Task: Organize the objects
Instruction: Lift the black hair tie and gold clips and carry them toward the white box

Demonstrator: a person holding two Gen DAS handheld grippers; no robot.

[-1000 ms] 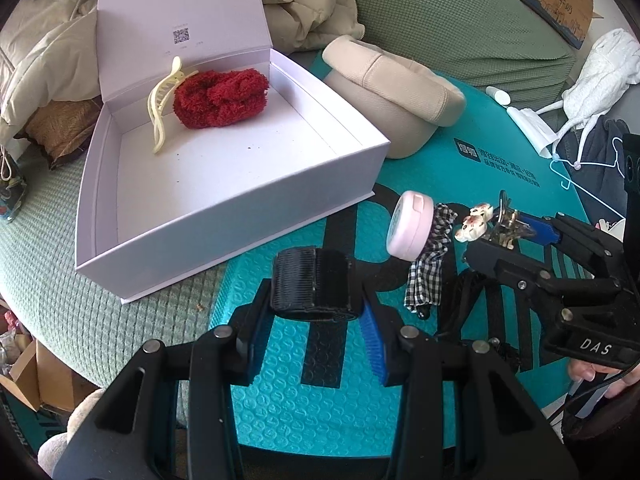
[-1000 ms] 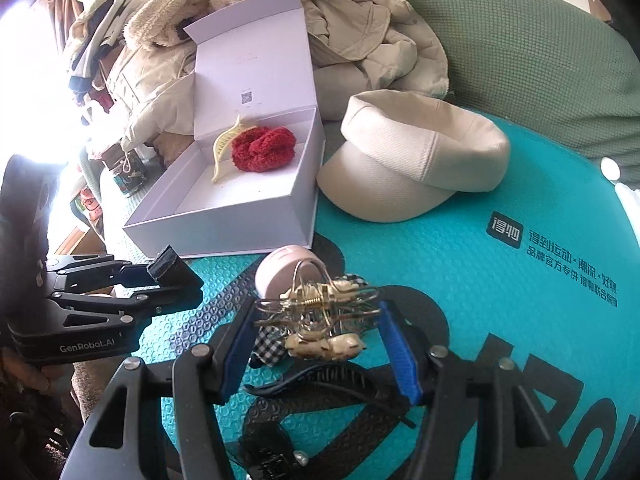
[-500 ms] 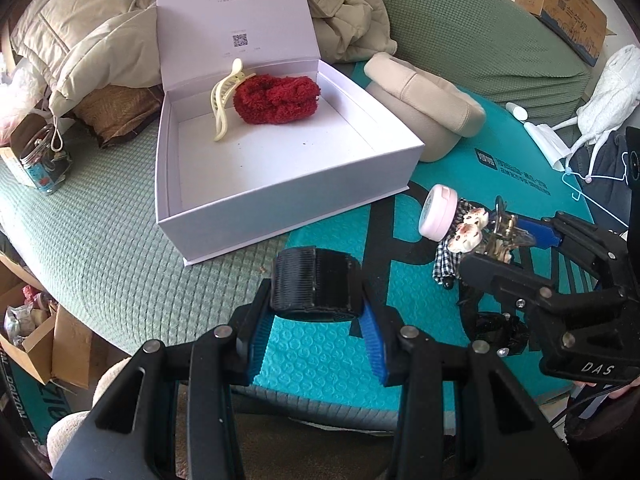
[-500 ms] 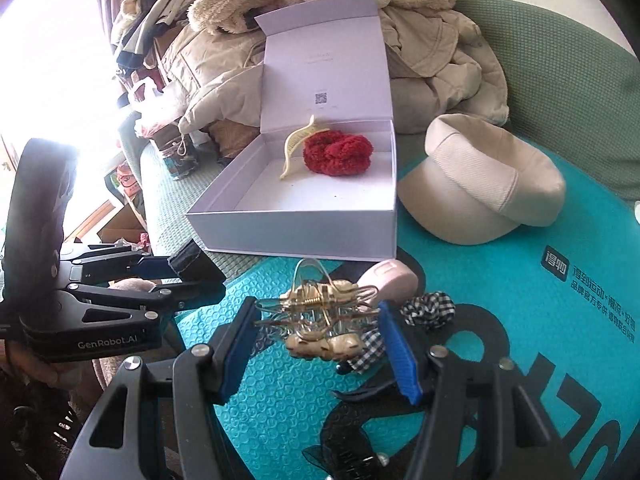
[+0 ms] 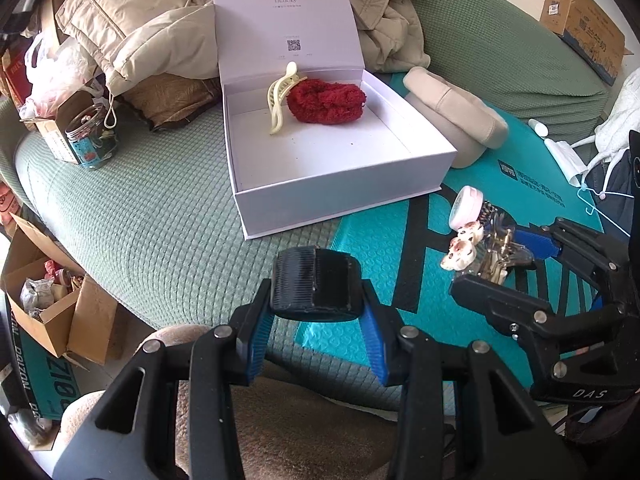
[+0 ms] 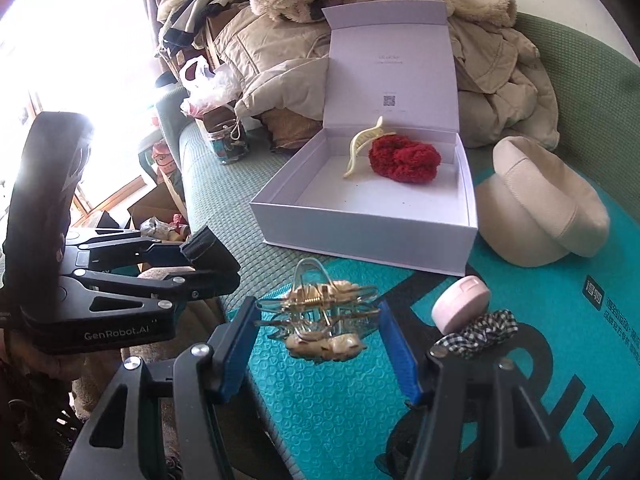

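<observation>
While my left claw (image 5: 318, 312) pinches a black hair clip (image 5: 316, 288) and my right claw (image 6: 320, 338) a gold pearl clip (image 6: 322, 320), the open white box (image 5: 344, 196) lies far ahead, nearer the left.

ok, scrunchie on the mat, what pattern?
Black-and-white gingham scrunchie; clearest in the right wrist view.
</observation>
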